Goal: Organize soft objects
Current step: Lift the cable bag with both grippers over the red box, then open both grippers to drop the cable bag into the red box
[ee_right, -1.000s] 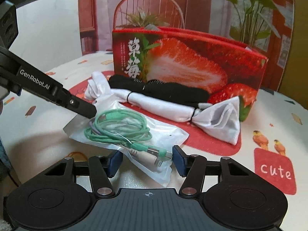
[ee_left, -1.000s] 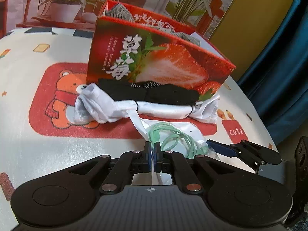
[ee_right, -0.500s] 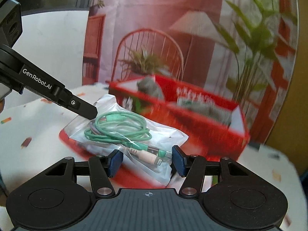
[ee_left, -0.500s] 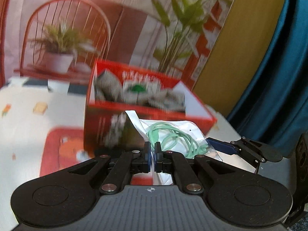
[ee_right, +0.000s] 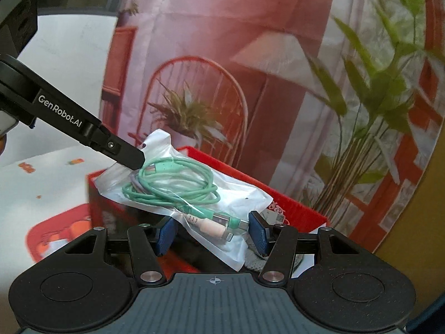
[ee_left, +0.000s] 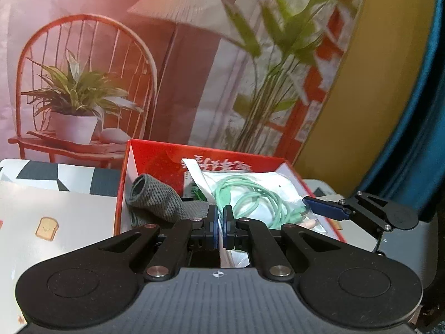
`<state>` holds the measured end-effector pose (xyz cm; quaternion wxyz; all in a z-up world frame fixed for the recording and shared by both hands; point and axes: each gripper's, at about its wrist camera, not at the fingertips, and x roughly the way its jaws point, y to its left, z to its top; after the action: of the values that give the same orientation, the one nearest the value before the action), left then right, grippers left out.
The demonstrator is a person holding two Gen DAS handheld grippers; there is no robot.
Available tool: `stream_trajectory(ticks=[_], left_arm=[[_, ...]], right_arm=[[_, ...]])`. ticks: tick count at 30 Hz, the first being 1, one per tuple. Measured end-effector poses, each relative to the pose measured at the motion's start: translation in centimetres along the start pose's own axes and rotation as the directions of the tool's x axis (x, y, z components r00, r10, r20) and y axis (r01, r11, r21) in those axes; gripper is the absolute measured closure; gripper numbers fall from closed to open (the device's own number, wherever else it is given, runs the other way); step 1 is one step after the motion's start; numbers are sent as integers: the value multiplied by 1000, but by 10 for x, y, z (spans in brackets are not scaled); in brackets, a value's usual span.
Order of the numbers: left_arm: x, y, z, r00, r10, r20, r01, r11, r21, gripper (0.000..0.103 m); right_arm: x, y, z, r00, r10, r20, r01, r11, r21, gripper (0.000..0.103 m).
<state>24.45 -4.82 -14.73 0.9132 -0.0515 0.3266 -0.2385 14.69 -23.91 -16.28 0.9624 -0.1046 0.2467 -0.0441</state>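
A clear plastic bag with a coiled green cable hangs in the air over the open red strawberry box. My left gripper is shut on one edge of the bag; its tip shows in the right wrist view. My right gripper is open, its blue pads on either side of the bag's other end without clamping it. It shows in the left wrist view. A grey knitted sock lies inside the box.
The table has a white cloth with cartoon prints. A backdrop with a printed chair and plants stands behind the box. A blue curtain hangs at the right.
Both grippers have risen and moved forward with the cable bag, from low over the table in front of the box to above the box opening. The folded clothes have dropped out of view.
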Motion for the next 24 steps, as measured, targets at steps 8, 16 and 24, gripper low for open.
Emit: stream_trajectory(ticks=[8, 16, 24], left_arm=[[50, 3, 4, 996, 66, -66, -65, 998, 11, 96], [35, 8, 1, 994, 107, -28, -106, 993, 44, 55], [-18, 0, -12, 986, 142, 86, -152, 981, 123, 37]], right_arm=[[54, -21, -6, 991, 21, -129, -13, 998, 60, 50], [50, -33, -19, 987, 44, -153, -20, 988, 150, 24], [1, -36, -19, 999, 43, -24, -36, 973, 229, 13]])
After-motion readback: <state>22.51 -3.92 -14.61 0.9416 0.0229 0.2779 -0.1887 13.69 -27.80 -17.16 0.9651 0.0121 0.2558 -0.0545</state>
